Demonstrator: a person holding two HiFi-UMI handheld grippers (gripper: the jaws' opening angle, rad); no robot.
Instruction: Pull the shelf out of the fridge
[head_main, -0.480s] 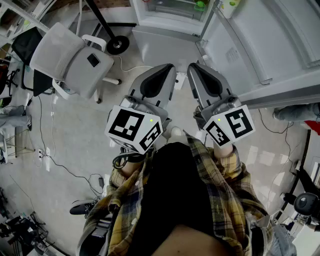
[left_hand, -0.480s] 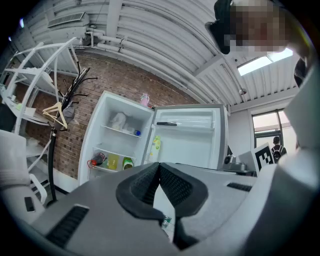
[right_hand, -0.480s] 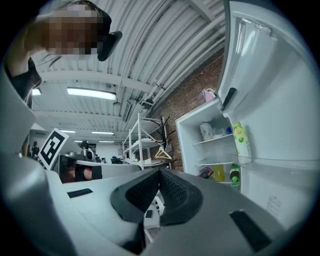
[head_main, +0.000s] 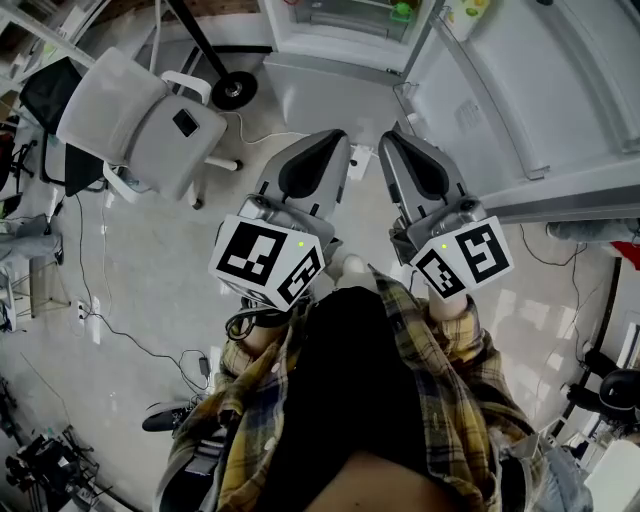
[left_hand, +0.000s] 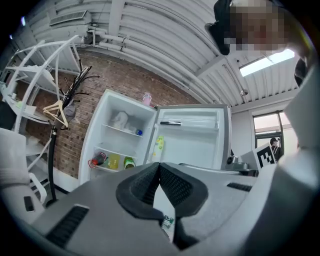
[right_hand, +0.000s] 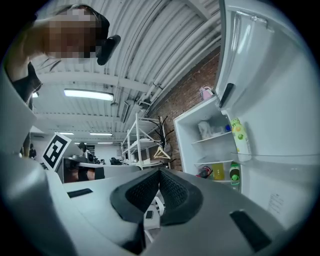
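We hold the left claw (head_main: 338, 138) and the right claw (head_main: 392, 138) side by side and level. Each is clenched, pads meeting, with nothing between them, and neither touches anything. Far ahead stands the open fridge (left_hand: 117, 141), its door (left_hand: 192, 145) swung right. Its shelf (left_hand: 121, 129) sits in place inside, above the bottles (left_hand: 114, 161). Against the earlier frame, both claws remain clenched and almost where they were.

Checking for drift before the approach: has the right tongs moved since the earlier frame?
No. The right tongs sit beside the fridge door just as before.
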